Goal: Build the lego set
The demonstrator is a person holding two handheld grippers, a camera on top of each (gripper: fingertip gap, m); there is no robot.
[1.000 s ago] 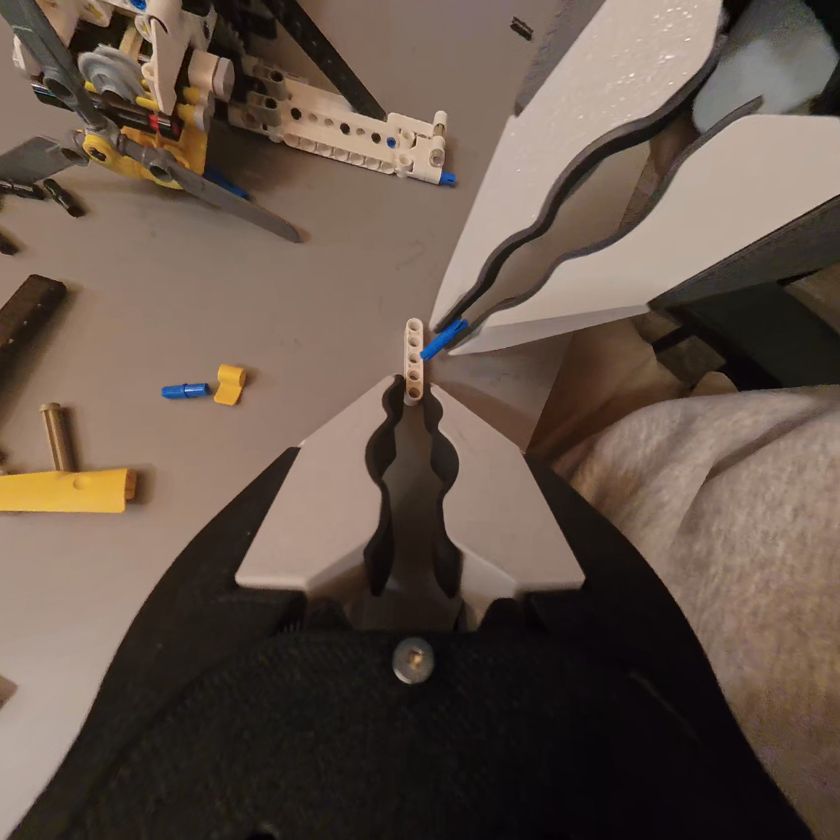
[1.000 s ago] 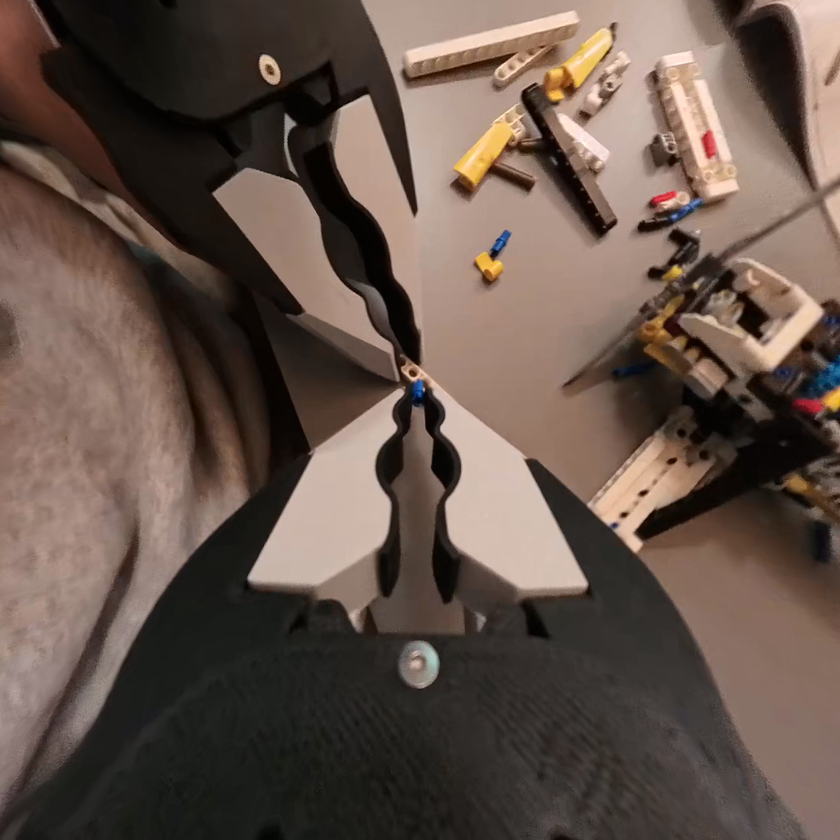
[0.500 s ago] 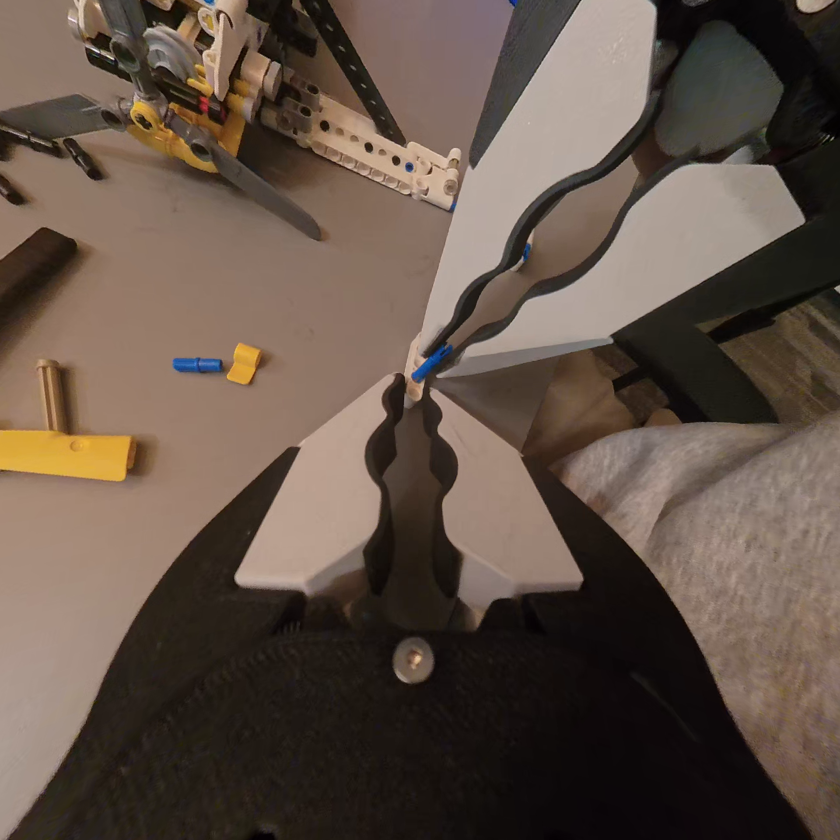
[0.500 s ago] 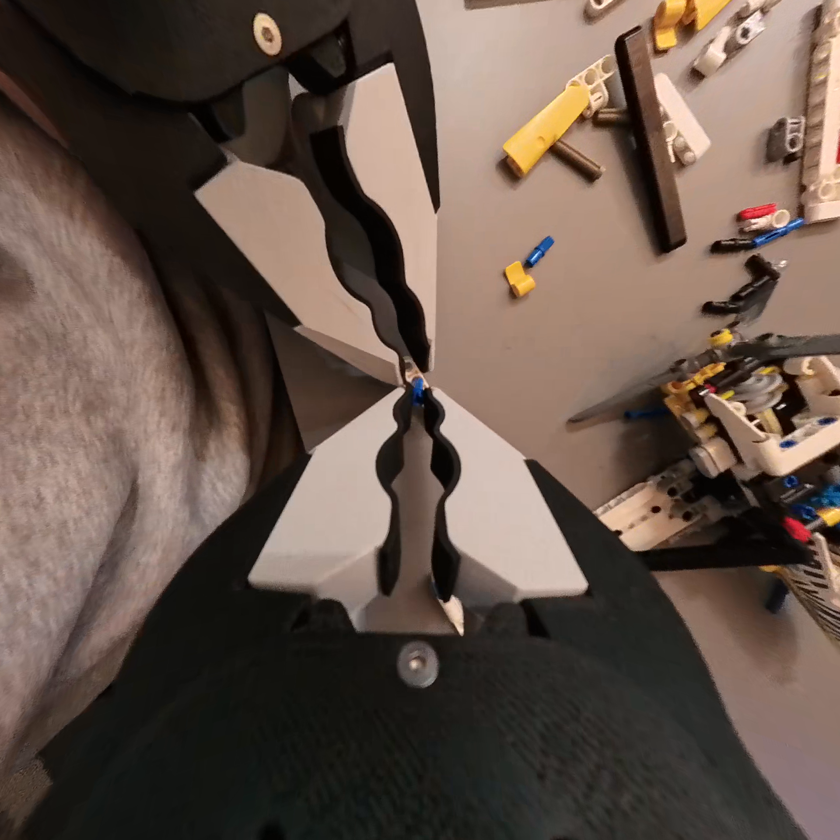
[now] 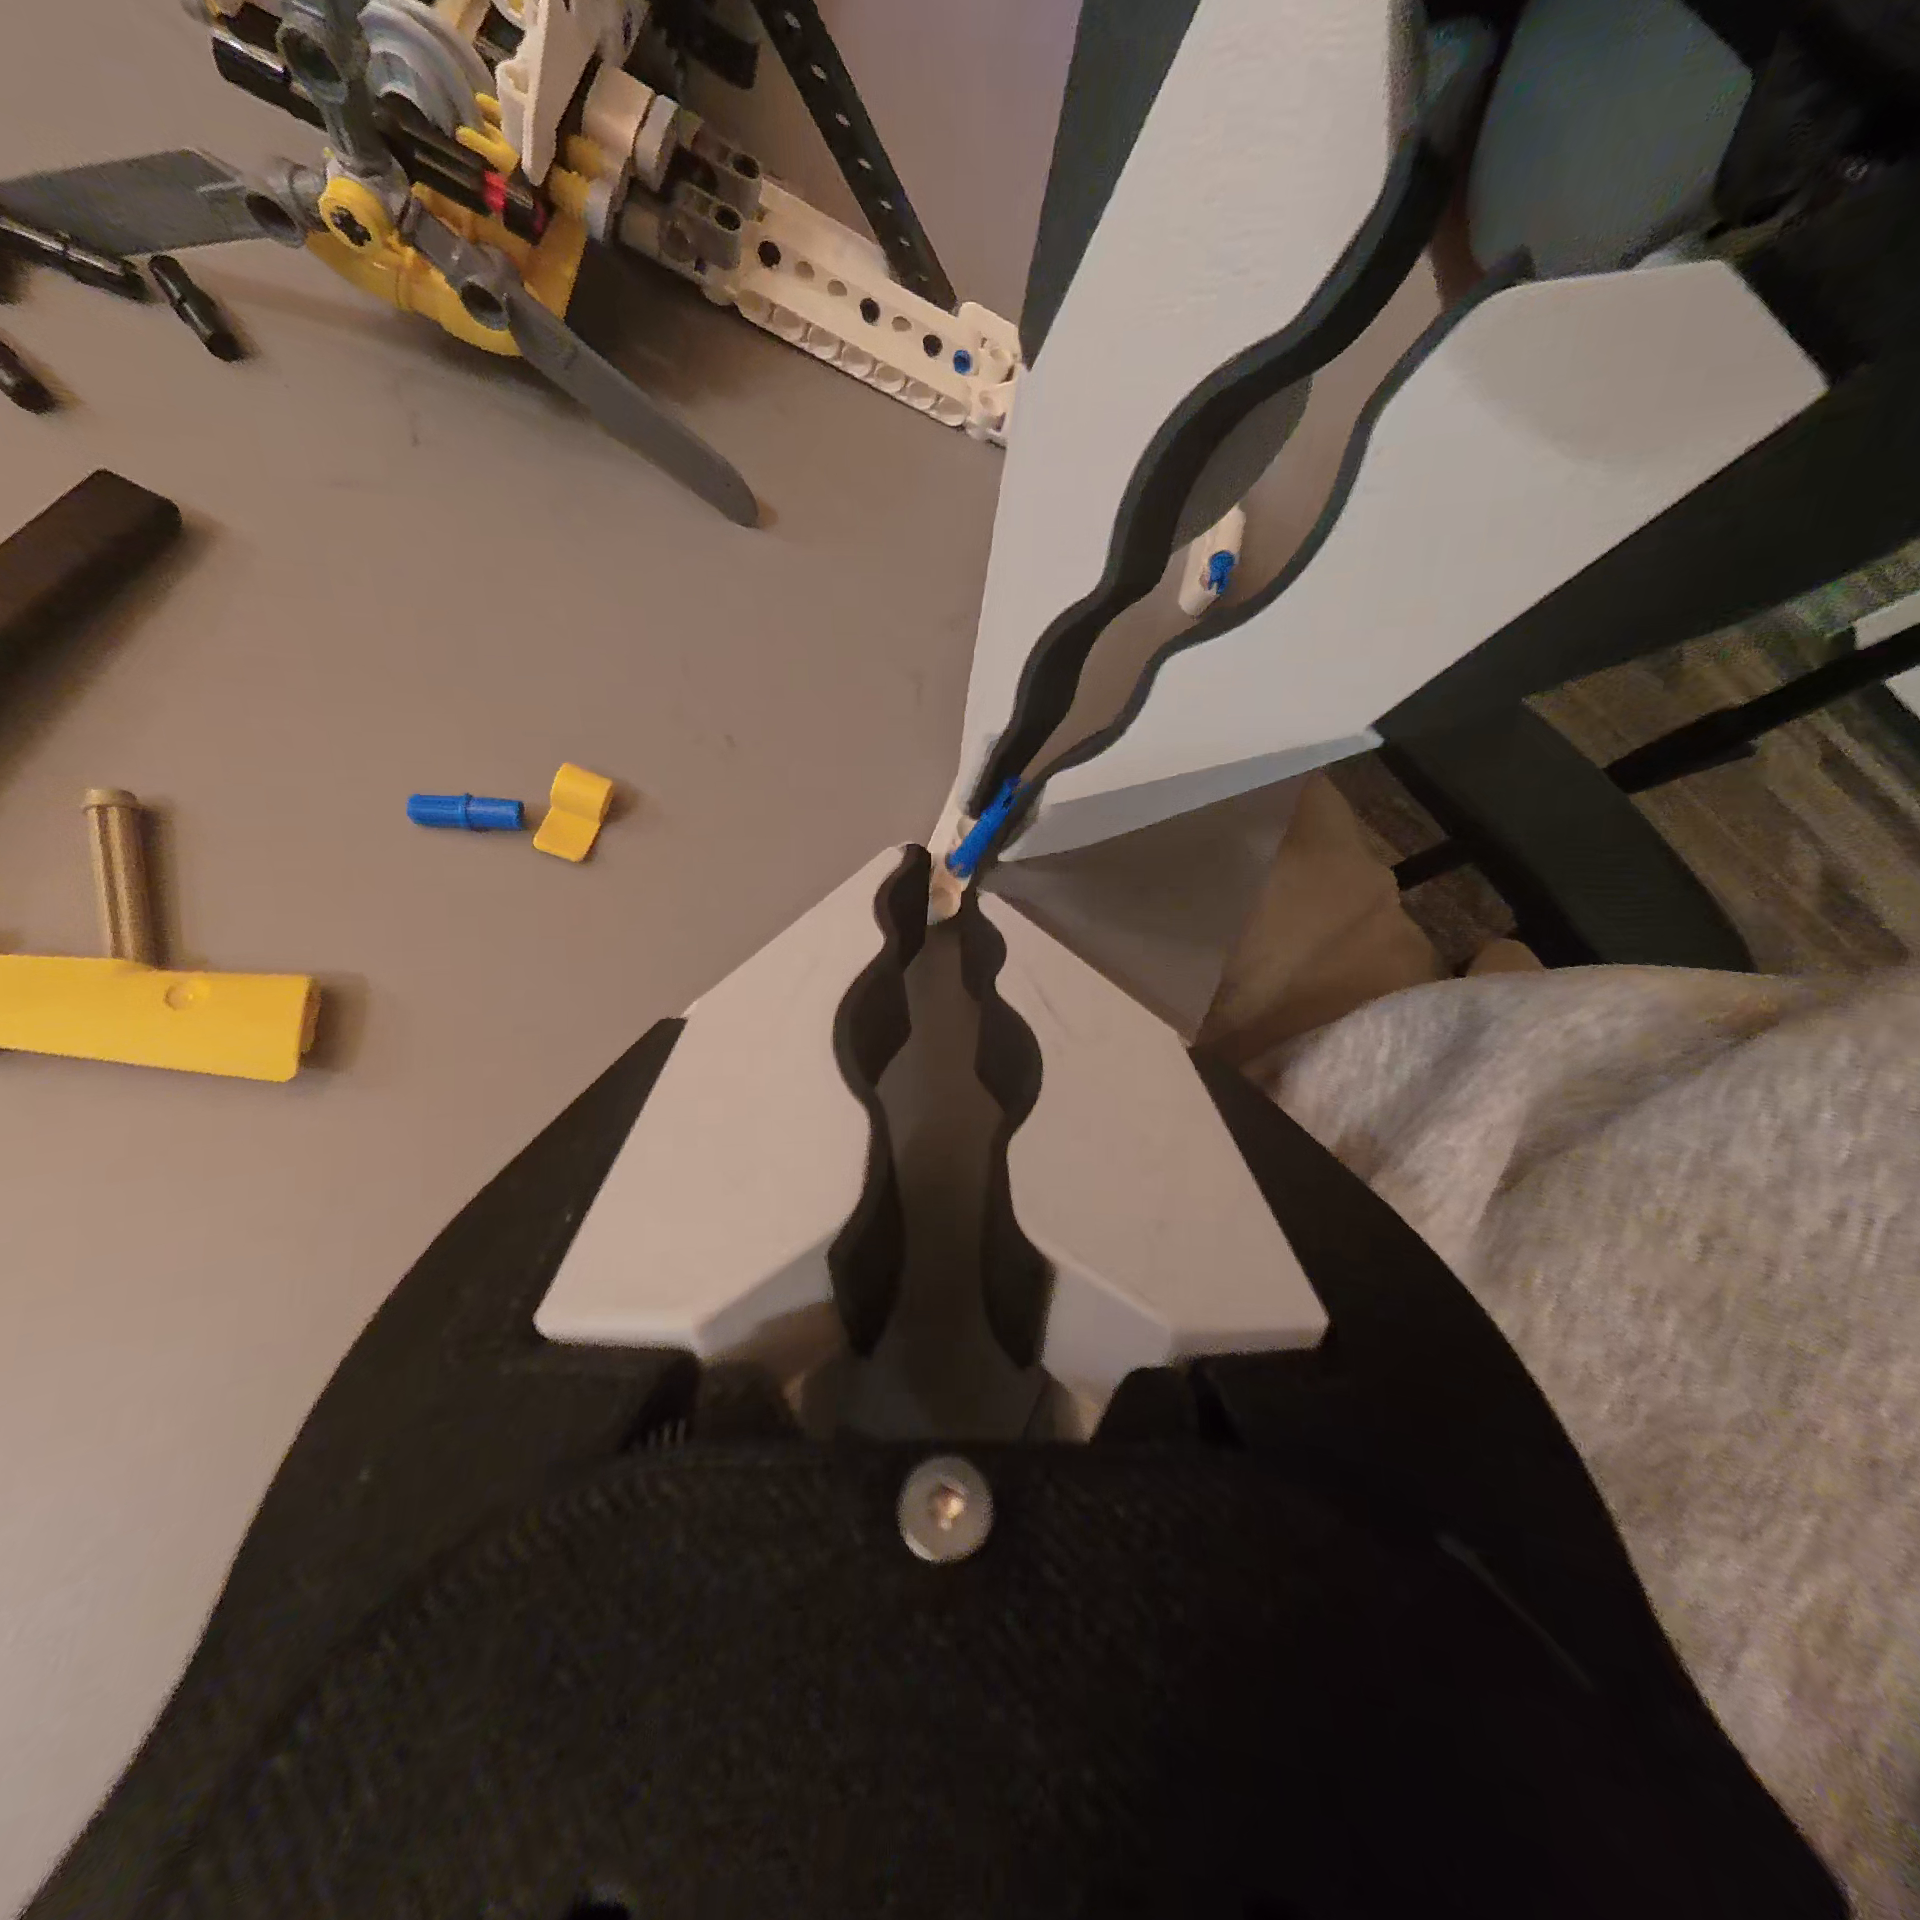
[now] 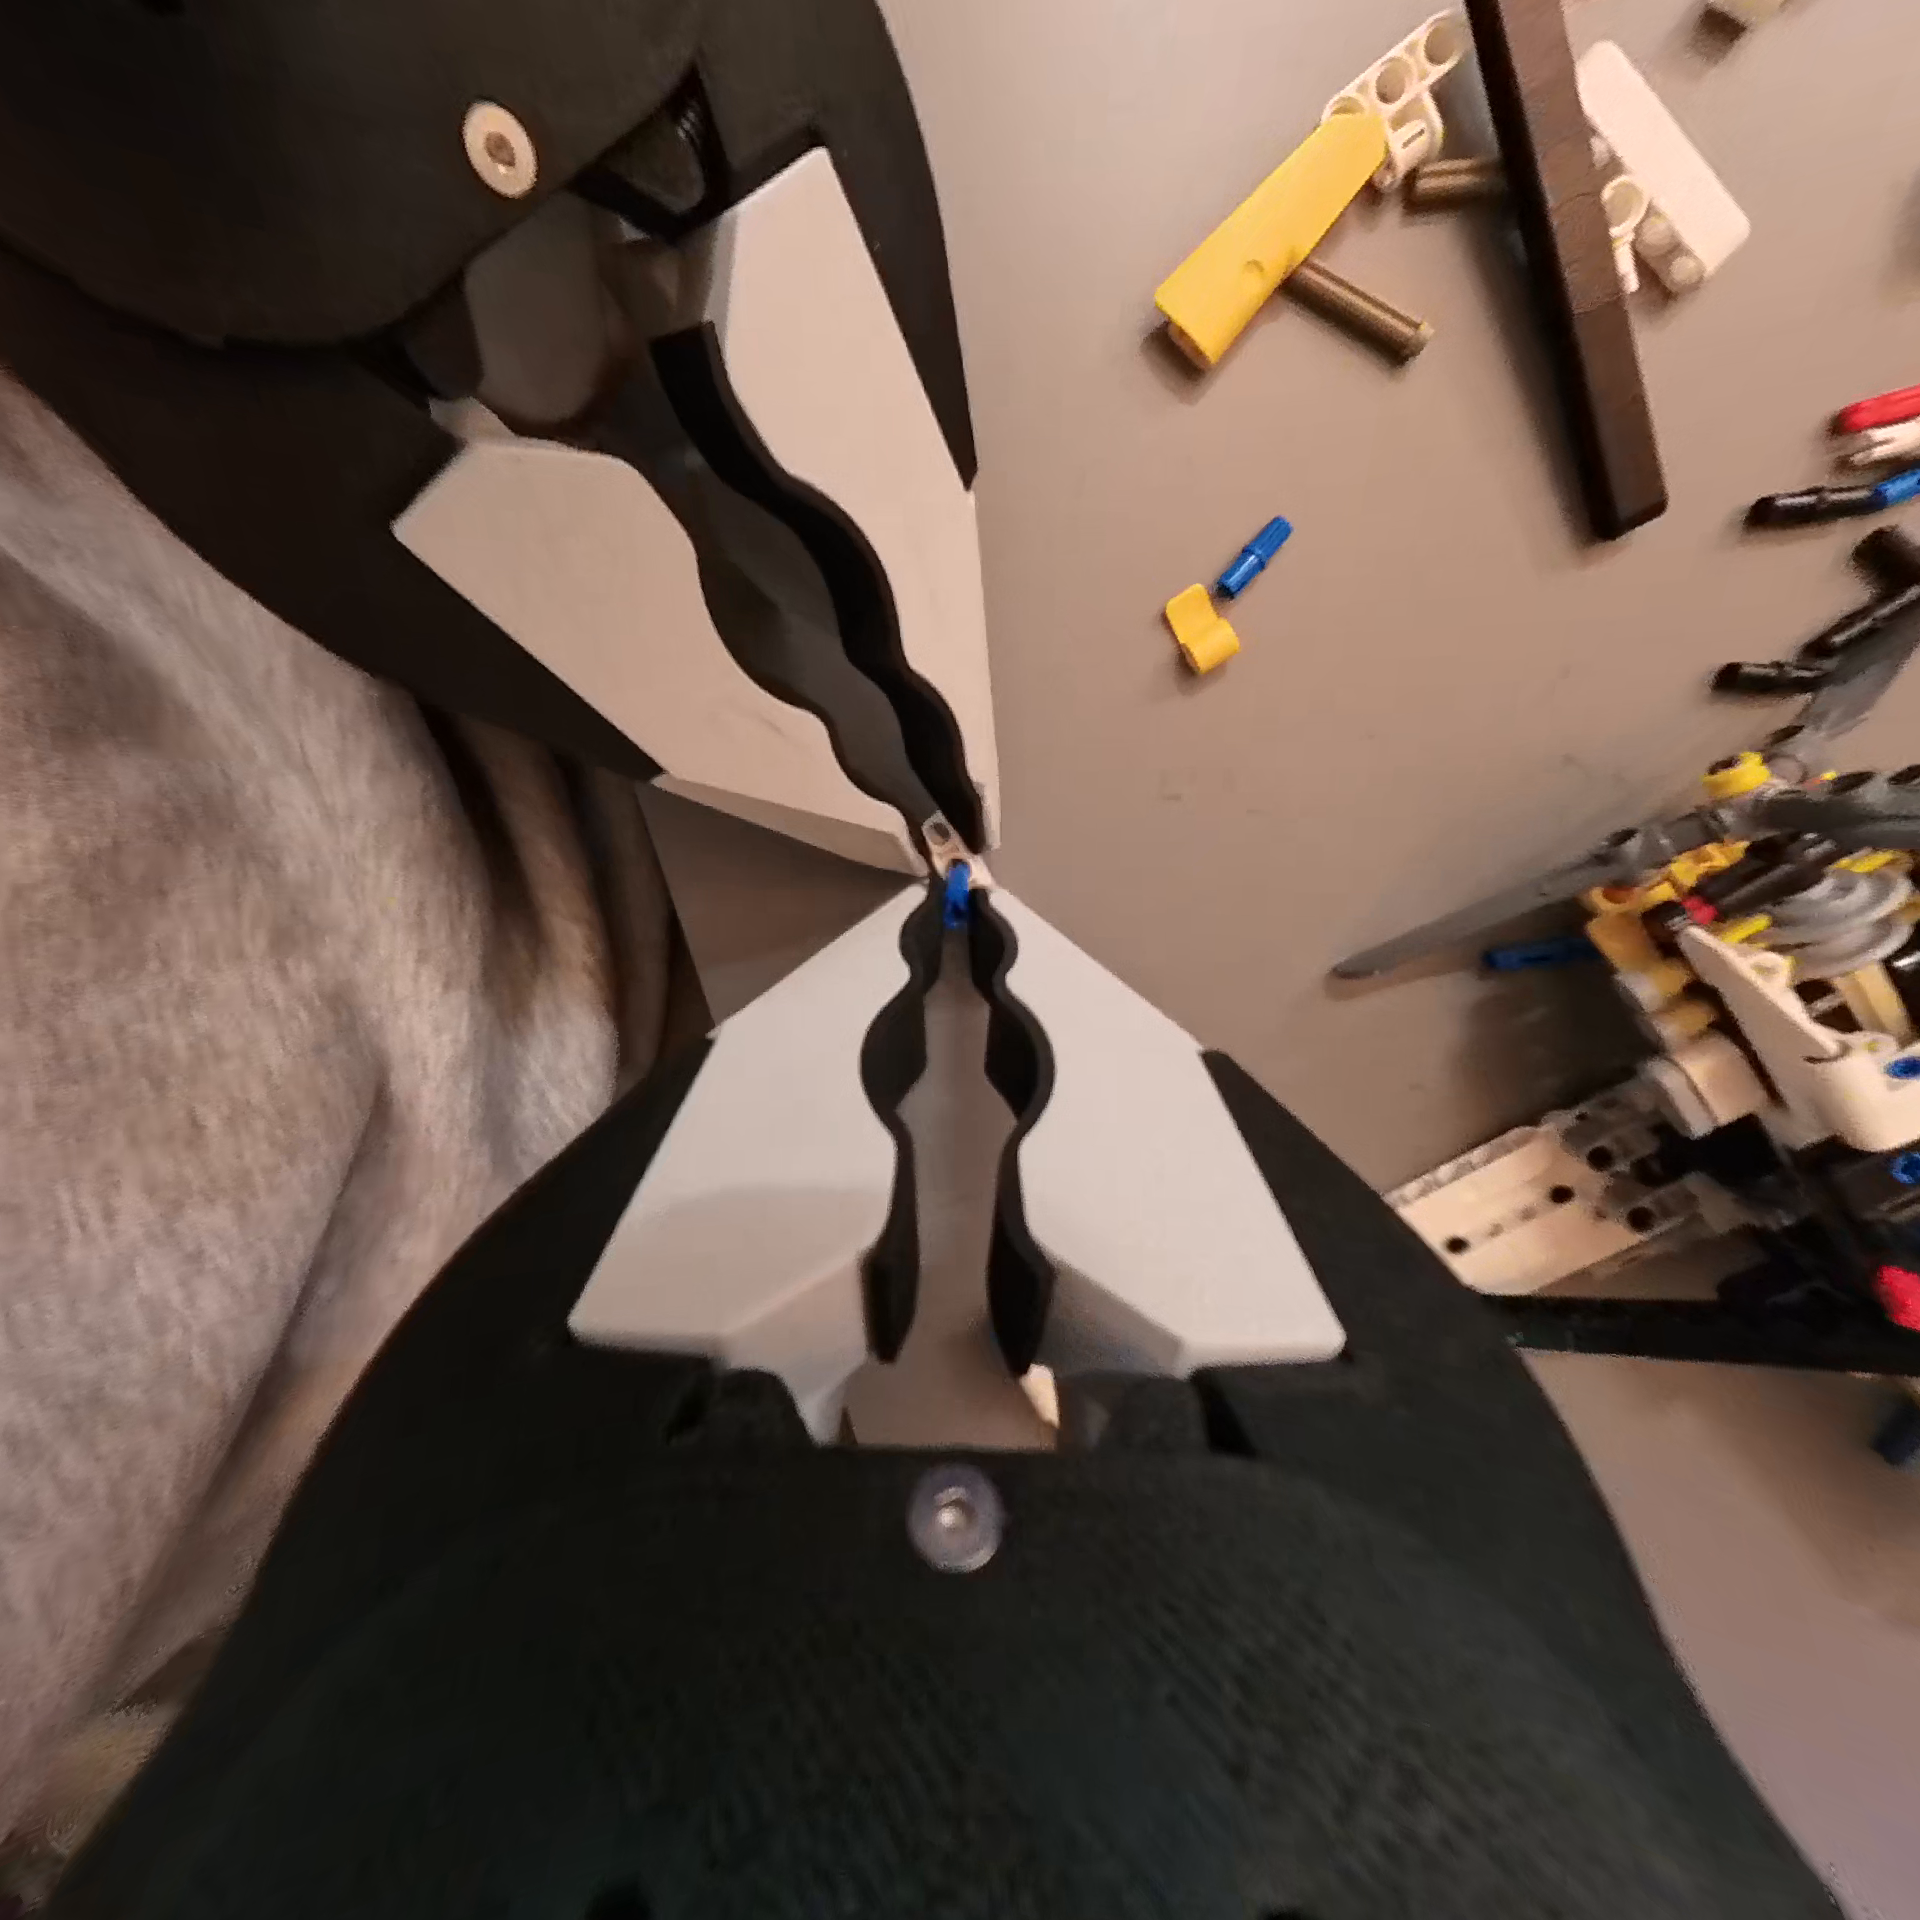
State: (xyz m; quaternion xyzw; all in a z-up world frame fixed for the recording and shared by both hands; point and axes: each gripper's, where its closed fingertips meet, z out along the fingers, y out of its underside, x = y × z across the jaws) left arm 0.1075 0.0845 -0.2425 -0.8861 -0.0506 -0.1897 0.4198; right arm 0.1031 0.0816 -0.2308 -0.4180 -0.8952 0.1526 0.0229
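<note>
My left gripper [image 5: 940,883] is shut on a small white beam [image 5: 943,878], just off the table's near edge. My right gripper [image 6: 956,906] is shut on a blue pin [image 6: 955,896]. The two grippers meet tip to tip. The pin [image 5: 982,828] slants down with its end against the beam. In the right wrist view the beam [image 6: 940,836] shows in the left gripper's [image 6: 951,826] tips, just above the pin. The partly built model [image 5: 468,208], white, yellow and grey with blades, stands at the back of the grey table [image 5: 727,644]; it also shows in the right wrist view [image 6: 1714,987].
Loose parts lie on the table: a blue pin [image 5: 464,810] beside a small yellow connector [image 5: 571,810], a yellow panel [image 5: 156,1013] with a tan axle [image 5: 123,878], a black beam [image 6: 1558,260]. A person's grey clothing [image 5: 1610,1247] is close on the right. My left and right fingertips are right by each other. From either gripper's tips it is about 6 cm to the small yellow connector [image 5: 571,810]. Look for it in the right wrist view [image 6: 1204,618] too.
The two grippers have closed in on each other. The blue pin now touches the white beam, of which less sticks out. Both views have shifted toward the model.
</note>
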